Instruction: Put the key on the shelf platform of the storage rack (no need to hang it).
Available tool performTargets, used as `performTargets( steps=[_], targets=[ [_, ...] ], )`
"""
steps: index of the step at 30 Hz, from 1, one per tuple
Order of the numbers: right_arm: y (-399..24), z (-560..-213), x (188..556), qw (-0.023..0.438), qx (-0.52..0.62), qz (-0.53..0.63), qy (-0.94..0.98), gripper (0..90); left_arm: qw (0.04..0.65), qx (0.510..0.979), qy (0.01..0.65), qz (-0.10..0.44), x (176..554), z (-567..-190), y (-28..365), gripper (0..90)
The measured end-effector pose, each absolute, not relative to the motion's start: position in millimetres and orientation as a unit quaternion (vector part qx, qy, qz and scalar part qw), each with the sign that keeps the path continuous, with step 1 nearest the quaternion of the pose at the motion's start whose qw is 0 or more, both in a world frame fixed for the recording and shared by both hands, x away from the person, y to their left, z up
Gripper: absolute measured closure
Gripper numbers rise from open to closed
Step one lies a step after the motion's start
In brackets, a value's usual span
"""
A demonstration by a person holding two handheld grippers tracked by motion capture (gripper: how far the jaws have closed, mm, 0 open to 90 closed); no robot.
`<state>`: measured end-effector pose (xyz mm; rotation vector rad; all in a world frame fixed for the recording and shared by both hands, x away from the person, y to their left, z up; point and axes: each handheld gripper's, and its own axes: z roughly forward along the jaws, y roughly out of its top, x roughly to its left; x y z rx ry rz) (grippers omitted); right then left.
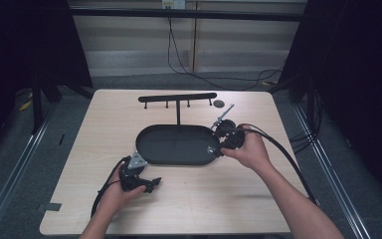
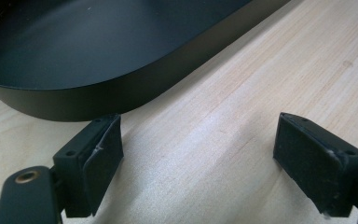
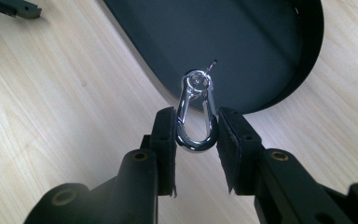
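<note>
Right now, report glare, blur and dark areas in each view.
High view: dim, black curtains at both sides, tray nearly featureless. Left gripper view: sharp wood grain, soft sheen inside the tray. Right gripper view: bright glints on the carabiner, the near part of the right gripper blurred.

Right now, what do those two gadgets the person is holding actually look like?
Each hand-held tool is black. The left tool has a grey three-cornered plate on top and a black cable trailing back. The right tool trails thicker black cables. Up close, the jaws are blocky black arms with brass-coloured rivets and flat dark pads. The forearms are bare, no sleeves.
</note>
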<state>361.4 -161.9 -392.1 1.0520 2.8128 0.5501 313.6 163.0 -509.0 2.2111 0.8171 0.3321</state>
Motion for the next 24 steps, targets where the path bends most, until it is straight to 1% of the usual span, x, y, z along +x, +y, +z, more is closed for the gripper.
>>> performTargets(
  steps=[11,24],
  targets=[
    [-157,-394,370,0.044,0.353,0.179,0.917,68.5,0.375,0.859,0.323,0.129,313,-509,162,15.4],
    [-147,-394,383,0.058,0.358,0.179,0.914,68.5,0.376,0.859,0.323,0.127,313,-510,162,15.2]
  ],
)
